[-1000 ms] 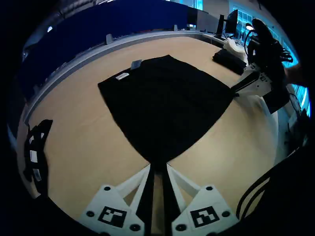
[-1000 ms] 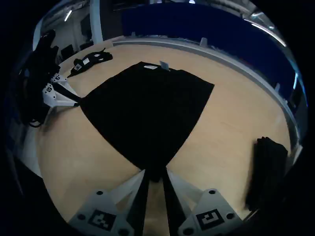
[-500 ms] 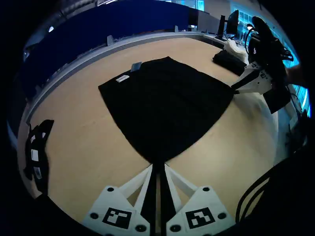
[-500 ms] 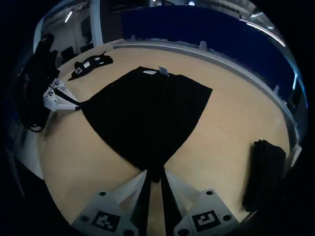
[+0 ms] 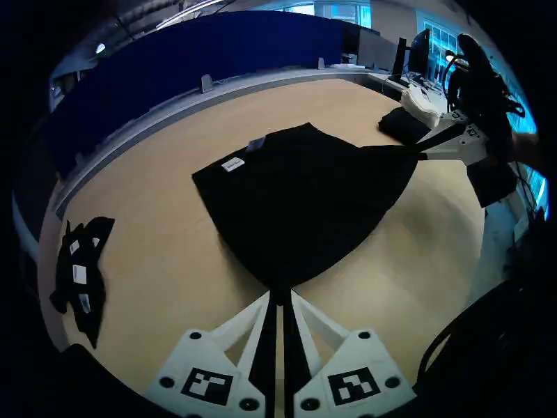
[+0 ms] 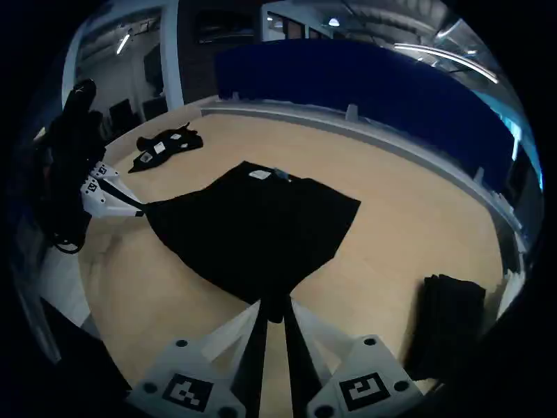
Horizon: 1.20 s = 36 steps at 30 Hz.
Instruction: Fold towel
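Note:
A black towel [image 5: 306,195] is spread on the light wooden table [image 5: 153,230], its near edge raised off the surface. My left gripper [image 5: 282,296] is shut on one near corner of it. In the right gripper view the same black towel [image 6: 257,226] runs down to my right gripper [image 6: 276,306], which is shut on the other near corner. Each view shows the other gripper farther off: the right gripper [image 5: 425,148] at the towel's right corner, the left gripper [image 6: 139,209] at the towel's left corner. A small white label [image 5: 232,165] lies at the towel's far edge.
A stack of folded dark cloth [image 6: 445,324] lies on the table to the right. A crumpled black item with white tags [image 5: 80,279] lies at the left. A blue partition [image 5: 209,49] runs along the table's far edge. A white object [image 5: 421,104] sits near the far right corner.
Both grippers have risen, lifting the towel's near edge off the table. The towel looks smaller and farther in both views, and its held corners are pulled taut.

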{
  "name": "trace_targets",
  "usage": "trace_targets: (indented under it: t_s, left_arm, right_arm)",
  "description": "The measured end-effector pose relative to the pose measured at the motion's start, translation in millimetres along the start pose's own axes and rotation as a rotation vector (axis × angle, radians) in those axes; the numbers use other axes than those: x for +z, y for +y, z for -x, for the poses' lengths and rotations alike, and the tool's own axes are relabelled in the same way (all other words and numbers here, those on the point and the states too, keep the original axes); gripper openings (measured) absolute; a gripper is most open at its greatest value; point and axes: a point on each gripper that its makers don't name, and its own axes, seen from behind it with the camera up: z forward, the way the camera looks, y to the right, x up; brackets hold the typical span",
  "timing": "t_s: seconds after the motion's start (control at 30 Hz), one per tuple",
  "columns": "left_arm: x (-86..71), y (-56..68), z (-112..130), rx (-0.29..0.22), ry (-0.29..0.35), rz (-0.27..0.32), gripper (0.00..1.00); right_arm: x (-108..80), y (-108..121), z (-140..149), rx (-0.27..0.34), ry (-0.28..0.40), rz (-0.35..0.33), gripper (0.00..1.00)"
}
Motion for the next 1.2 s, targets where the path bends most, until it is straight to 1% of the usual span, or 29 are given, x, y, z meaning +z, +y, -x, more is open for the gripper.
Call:
trace_targets:
  t_s: [0.17,0.33,0.47,0.57,0.7,0.9,1.0,1.2]
  left_arm:
    - [-19.0,1.1,-10,-0.006,0.003,-0.005,0.06]
    - [-37.4,3.9,-17,-0.007,0.002,-0.008,0.06]
    - [-49.6,6.7,-22,-0.009,0.002,-0.009,0.06]
    - [-55.4,9.3,-25,-0.013,0.006,-0.009,0.06]
    - [-57.6,12.1,-26,-0.021,0.007,-0.009,0.06]
    - [-55.6,12.9,-27,-0.03,0.008,-0.01,0.06]
    - [-53.0,10.7,-30,-0.032,0.007,-0.012,0.06]
    - [-46.4,0.2,-41,-0.036,0.008,-0.018,0.06]
  right_arm:
    - [-19.4,-4,-17,-0.012,0.023,-0.004,0.16]
    - [-38.4,-10,-26,-0.023,0.032,-0.013,0.16]
    - [-49.0,-13,-29,-0.02,0.032,-0.019,0.16]
    - [-54.4,-15,-28,-0.016,0.029,-0.02,0.16]
    - [-56.9,-15,-27,-0.008,0.026,-0.021,0.16]
    - [-56.9,-12,-26,-0.006,0.021,-0.021,0.16]
    - [-55.5,-10,-28,-0.011,0.019,-0.02,0.16]
    - [-46.4,-1,-36,-0.019,0.012,-0.016,0.16]
